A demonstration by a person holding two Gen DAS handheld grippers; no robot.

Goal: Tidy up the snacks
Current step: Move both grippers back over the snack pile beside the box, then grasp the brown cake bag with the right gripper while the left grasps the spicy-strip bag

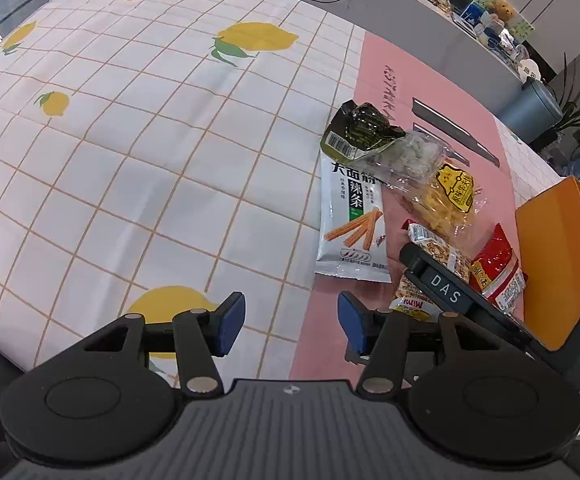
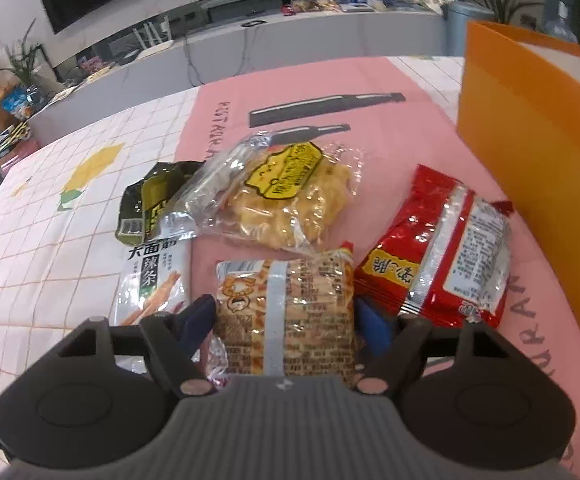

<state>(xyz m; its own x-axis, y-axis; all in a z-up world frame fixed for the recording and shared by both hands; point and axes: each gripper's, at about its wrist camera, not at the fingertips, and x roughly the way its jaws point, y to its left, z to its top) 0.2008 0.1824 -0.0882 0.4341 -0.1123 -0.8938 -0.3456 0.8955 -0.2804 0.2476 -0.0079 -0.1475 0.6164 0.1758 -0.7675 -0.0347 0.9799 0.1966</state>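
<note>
Several snack packets lie on a pink mat [image 2: 410, 80]. In the right wrist view my right gripper [image 2: 283, 320] is shut on a tan biscuit packet [image 2: 285, 292], with a blue pad against each of its sides. A red packet [image 2: 438, 256] lies just right of it. A clear bag of yellow crackers [image 2: 290, 200] lies beyond. A white-green spicy-strip packet [image 2: 153, 284] and a dark green packet [image 2: 149, 204] are to the left. My left gripper [image 1: 292, 320] hangs open over the tablecloth with nothing between its pads, left of the spicy-strip packet [image 1: 350, 224].
An orange open-topped bag [image 2: 538, 140] stands upright at the right, close to the red packet. The lemon-print checked tablecloth [image 1: 129, 140] stretches away to the left. A grey counter [image 2: 290, 36] with clutter runs behind the table.
</note>
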